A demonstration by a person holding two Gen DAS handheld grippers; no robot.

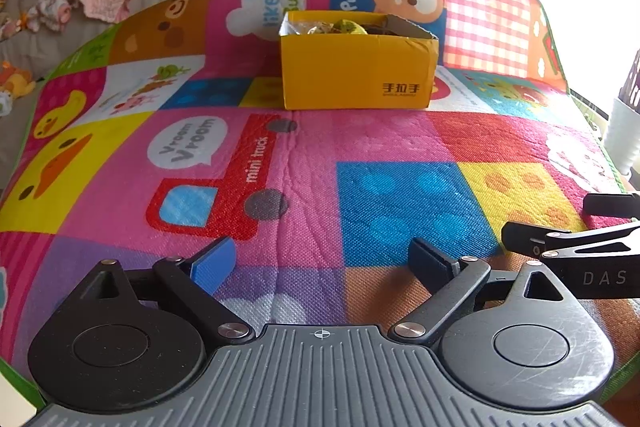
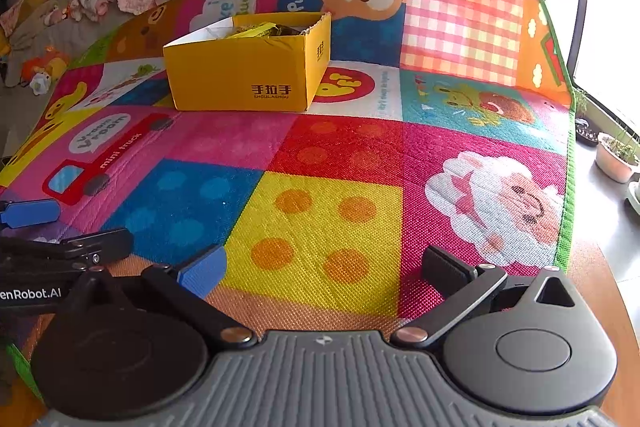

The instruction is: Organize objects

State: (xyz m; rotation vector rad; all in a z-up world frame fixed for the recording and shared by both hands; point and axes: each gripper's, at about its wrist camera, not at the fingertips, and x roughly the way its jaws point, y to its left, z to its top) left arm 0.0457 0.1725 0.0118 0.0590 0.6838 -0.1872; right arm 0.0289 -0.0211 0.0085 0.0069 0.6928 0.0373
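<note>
Sitting upright, yellow box (image 1: 356, 75) runs lengthwise across the mat (image 1: 360, 147).

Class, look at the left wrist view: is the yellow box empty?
No: the yellow box on the play mat holds several small items visible above its rim.

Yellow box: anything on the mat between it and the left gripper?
No. In the left wrist view, only bare play mat lies between the open left gripper and the yellow box.

We hold our left gripper (image 1: 322, 263) and right gripper (image 2: 326, 269) side by side, jaws spread wide, both empty.
</note>
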